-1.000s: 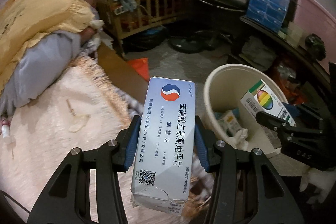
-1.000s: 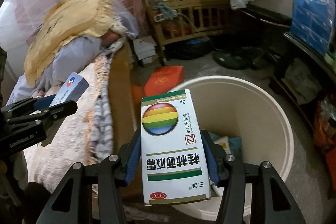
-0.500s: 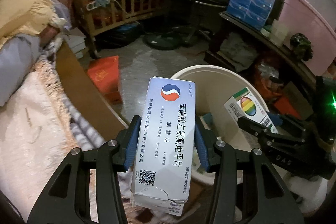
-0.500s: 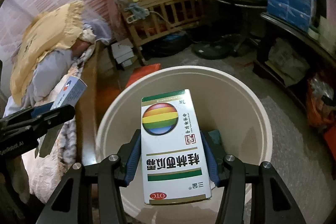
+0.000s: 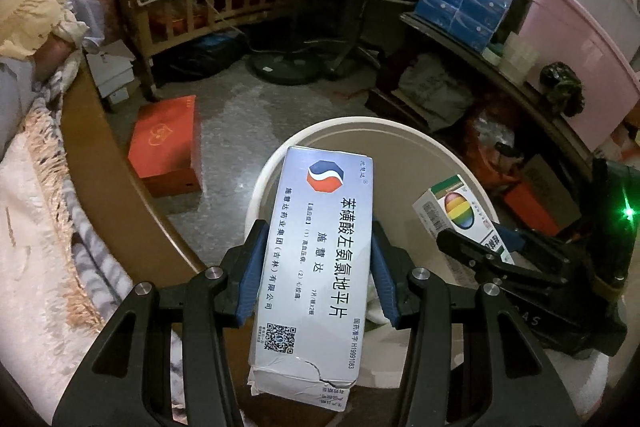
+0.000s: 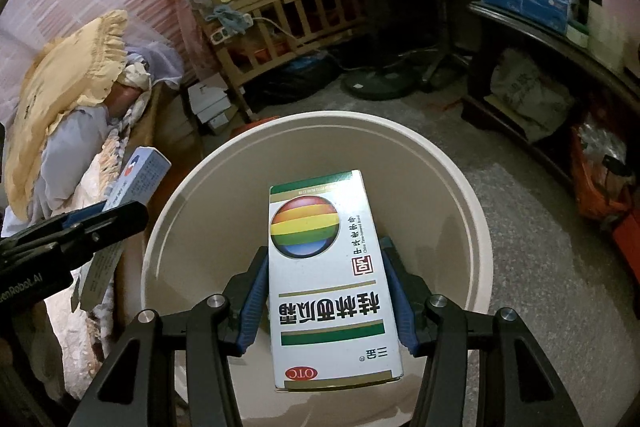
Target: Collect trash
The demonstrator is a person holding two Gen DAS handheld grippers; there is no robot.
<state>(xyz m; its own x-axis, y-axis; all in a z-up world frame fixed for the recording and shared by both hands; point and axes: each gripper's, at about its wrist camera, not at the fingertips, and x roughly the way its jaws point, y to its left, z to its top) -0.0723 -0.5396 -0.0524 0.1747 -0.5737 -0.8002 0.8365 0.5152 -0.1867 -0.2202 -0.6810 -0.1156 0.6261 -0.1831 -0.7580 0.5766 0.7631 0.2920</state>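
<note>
My left gripper (image 5: pixel 316 267) is shut on a pale blue medicine box (image 5: pixel 320 255) with a red-and-blue logo, held over the near rim of the cream round bin (image 5: pixel 360 131). My right gripper (image 6: pixel 324 291) is shut on a white medicine box (image 6: pixel 328 279) with a rainbow ball and green stripes, held above the open bin (image 6: pixel 472 211). The right gripper with the rainbow box (image 5: pixel 460 211) also shows at the right of the left wrist view. The left gripper with the blue box (image 6: pixel 136 179) shows at the left of the right wrist view, beside the bin.
A bed with a fringed blanket (image 5: pixel 36 227) and yellow pillow (image 6: pixel 68 87) lies to the left. A red box (image 5: pixel 168 143) sits on the floor. A wooden crib (image 6: pixel 272 11), fan base (image 5: pixel 288 67) and cluttered shelf (image 5: pixel 500 75) stand behind and to the right.
Both grippers have moved from beside the bed to the bin, each still holding its box. The right box now hangs over the bin's inside; the left box reaches its rim.
</note>
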